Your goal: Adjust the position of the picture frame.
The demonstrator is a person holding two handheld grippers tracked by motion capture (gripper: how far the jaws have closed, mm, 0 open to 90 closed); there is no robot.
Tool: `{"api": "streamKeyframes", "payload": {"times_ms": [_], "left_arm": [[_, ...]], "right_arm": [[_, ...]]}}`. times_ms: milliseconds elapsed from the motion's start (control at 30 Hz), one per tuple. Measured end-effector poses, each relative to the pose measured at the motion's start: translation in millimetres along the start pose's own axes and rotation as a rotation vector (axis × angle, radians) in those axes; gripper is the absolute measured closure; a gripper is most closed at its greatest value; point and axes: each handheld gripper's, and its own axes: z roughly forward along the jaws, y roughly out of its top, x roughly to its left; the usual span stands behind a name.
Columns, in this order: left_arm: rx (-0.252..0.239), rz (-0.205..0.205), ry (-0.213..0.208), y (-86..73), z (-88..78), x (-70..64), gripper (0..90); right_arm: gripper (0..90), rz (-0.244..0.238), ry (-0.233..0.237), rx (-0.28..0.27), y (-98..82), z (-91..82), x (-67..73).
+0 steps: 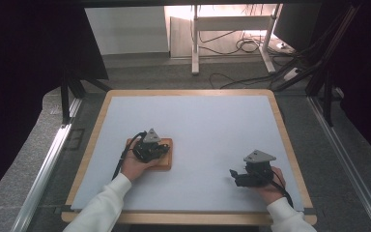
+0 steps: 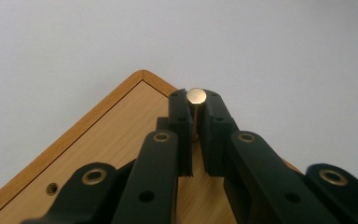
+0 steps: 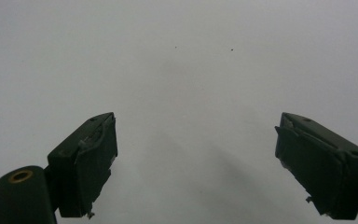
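A small wooden board (image 1: 166, 157) is seen on the near left part of the counter (image 1: 207, 125). The board is flat and light brown, with a darker brown rim and round corners. In the left gripper view, one corner of the board (image 2: 121, 121) is seen pointing away, and a small round hole (image 2: 52, 188) is seen in the wood near its edge.

A little peg (image 2: 196, 96) is seen standing upright on the board. It is short and round, with a flat, shiny, pale gold top. Its lower part is hidden by the black jaws, so how it sits in the wood cannot be told.

The left claw (image 2: 196, 108) is held over the board by the person's left hand (image 1: 134, 166), and in the high view much of the board is hidden under the claw (image 1: 160, 150). The peg is gripped by this claw: the two jaws are closed tightly on it from both sides, and only the shiny top is seen peeking out between the tips.

The right claw (image 3: 196, 158) is seen wide open, with nothing between its jaws. Only the pale grey top of the counter (image 3: 191, 70) is seen past them. In the high view this claw (image 1: 235, 176) is held by the right hand (image 1: 269, 189) on the near right part of the counter, well apart from the board. White sleeves are worn on both arms.
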Motion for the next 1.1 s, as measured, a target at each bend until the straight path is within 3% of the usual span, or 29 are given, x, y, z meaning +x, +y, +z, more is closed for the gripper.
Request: {"api": "streamKeyframes", "payload": {"times_ms": [233,433,733,1100], "left_arm": [[-0.067,-0.002,-0.01,12.6,-13.1,-3.0,85.4],[-0.088,0.009,-0.03,26.3,-10.2,-12.2,85.4],[-0.086,0.04,-0.056,48.3,4.3,-30.0,85.4],[-0.032,0.067,-0.092,59.7,38.2,-46.9,85.3]], "right_arm": [[12.8,0.002,0.003,-0.004,0.2,-0.2,0.3],[12.8,-0.003,0.002,-0.01,1.0,-1.4,0.7],[12.8,-0.014,0.009,-0.018,1.1,-1.9,0.8],[13.3,-0.006,0.012,-0.032,1.3,-3.5,0.1]]}}
